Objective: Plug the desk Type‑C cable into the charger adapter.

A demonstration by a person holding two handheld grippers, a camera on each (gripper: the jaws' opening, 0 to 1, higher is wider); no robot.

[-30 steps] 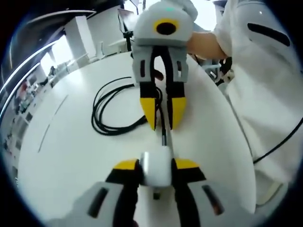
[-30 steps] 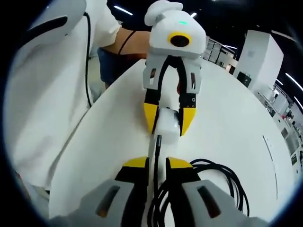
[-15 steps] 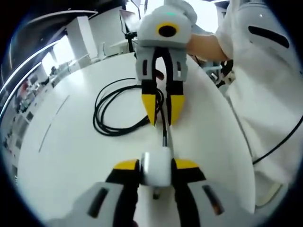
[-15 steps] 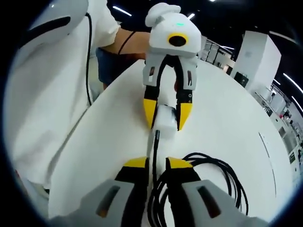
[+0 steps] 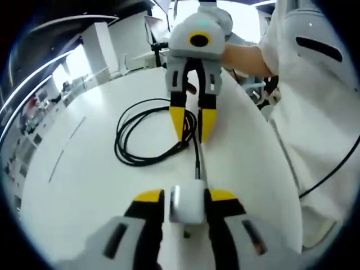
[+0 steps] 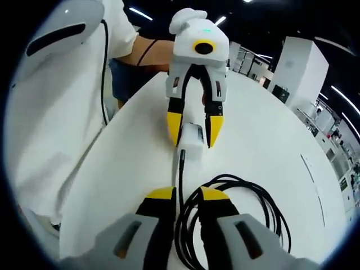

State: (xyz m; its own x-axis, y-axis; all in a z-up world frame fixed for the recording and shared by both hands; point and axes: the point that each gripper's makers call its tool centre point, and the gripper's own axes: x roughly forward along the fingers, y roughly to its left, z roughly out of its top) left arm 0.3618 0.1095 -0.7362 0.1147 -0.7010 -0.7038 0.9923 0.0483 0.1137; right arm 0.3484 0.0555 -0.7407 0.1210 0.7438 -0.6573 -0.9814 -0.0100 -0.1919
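Left gripper view has the left gripper (image 5: 185,197) with its jaws clamped on the white charger adapter (image 5: 187,204), held just over the white tabletop (image 5: 84,169). Facing it, the right gripper (image 5: 191,126) has its jaws pinched on the black Type-C cable (image 5: 135,140), plug end (image 5: 197,167) just ahead of the adapter, not quite touching. Rest of the cable's coiled beside the right jaws.
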